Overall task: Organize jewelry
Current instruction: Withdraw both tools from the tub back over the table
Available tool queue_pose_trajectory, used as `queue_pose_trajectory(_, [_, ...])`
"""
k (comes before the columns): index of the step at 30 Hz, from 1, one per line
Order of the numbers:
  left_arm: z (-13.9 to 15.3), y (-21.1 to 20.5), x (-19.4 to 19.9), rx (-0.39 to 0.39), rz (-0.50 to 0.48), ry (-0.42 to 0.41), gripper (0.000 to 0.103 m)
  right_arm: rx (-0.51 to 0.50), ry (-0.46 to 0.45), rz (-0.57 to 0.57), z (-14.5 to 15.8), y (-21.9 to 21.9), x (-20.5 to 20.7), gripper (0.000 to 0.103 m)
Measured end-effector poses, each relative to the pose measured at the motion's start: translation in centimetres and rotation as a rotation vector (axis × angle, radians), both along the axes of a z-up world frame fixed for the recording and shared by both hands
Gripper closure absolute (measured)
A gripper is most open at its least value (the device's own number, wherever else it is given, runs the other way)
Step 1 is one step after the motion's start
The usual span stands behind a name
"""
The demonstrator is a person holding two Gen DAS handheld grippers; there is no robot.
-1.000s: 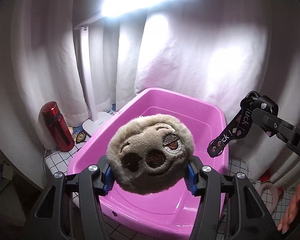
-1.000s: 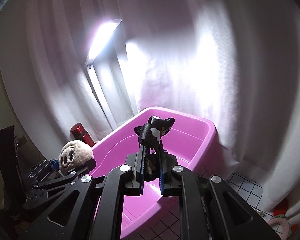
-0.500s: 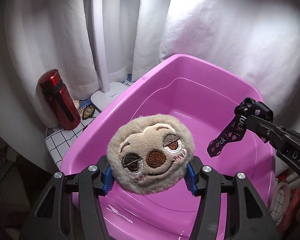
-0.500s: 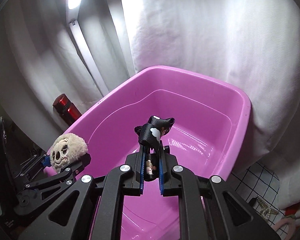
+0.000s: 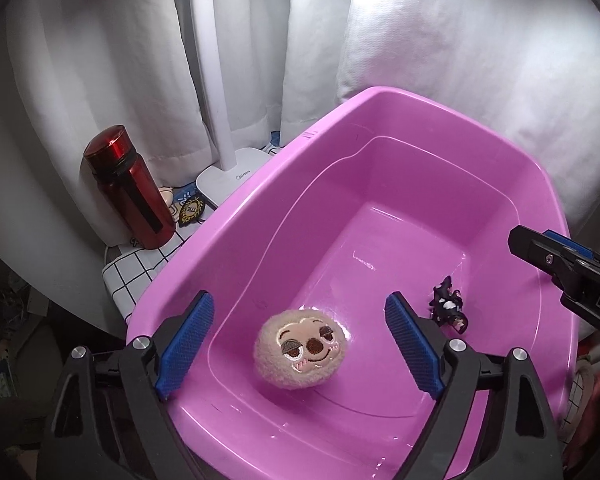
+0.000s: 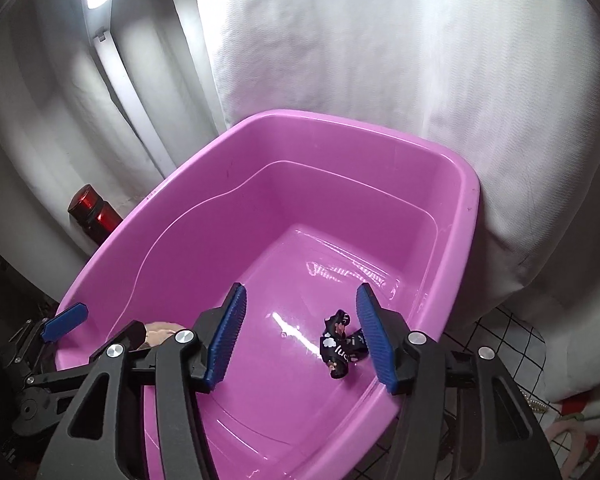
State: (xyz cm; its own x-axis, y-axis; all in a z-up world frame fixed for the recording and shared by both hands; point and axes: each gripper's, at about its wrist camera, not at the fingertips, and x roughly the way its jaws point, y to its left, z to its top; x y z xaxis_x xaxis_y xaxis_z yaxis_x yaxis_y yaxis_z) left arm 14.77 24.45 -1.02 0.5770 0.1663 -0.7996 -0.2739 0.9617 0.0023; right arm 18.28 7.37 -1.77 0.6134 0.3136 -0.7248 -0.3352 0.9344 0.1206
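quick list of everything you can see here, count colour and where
basin: 1, pink, on the checked cloth
plush face: 1, beige, on basin floor
ribbon charm: 1, black, on basin floor, apart from the plush
bottle: 1, red, left of basin
lamp: 1, white, behind basin
curtain: white, backdrop
checked cloth: white, black grid
left gripper: black, blue pads, opening, holding nothing
right gripper: same colours, opening, holding nothing

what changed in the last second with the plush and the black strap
Both were let go. The left gripper, jaws opening, dropped the sloth plush onto the floor of the pink tub. The right gripper, jaws opening too, released the black printed strap, which now lies crumpled in the tub. The tub, red bottle and lamp base stayed put.
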Motion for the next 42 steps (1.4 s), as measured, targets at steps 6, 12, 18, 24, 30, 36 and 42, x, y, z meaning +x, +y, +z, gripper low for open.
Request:
queue_pose_trajectory(6, [0.4,0.3,-0.4,-0.008,0.013,-0.006,0.014,0.005,-0.009,-0.013,0.4,-0.6,-0.2,0.048])
queue_pose_trajectory(12, [1.2,-0.2,-0.9,0.01,0.007,-0.03,0.014,0.005,-0.018,-0.014,0.8,-0.8,-0.7,0.048])
queue_pose_trajectory(18, [1.9,-0.6,-1.7,0.009,0.003,-0.047,0.014,-0.013,-0.05,-0.01,1.5,-0.8,-1.6,0.048])
queue_pose_trajectory(24, [2.8,-1.0,-3.0,-0.009,-0.004,-0.068,0.014,-0.004,-0.071,-0.017,2.3,-1.6,-2.9,0.048])
queue_pose_trajectory(30, [4.1,-1.7,-4.4,-0.014,-0.02,-0.102,0.013,0.002,-0.101,-0.038,3.4,-2.9,-4.7,0.04])
queue_pose_trajectory(36, [5.2,-3.4,-6.1,-0.027,-0.063,-0.133,0.013,0.029,-0.126,-0.082,4.3,-5.7,-7.7,0.033])
queue_pose_trajectory(42, [6.0,-6.5,-8.0,-0.047,-0.151,-0.174,0.012,0.065,-0.144,-0.159,4.5,-11.1,-12.1,0.025])
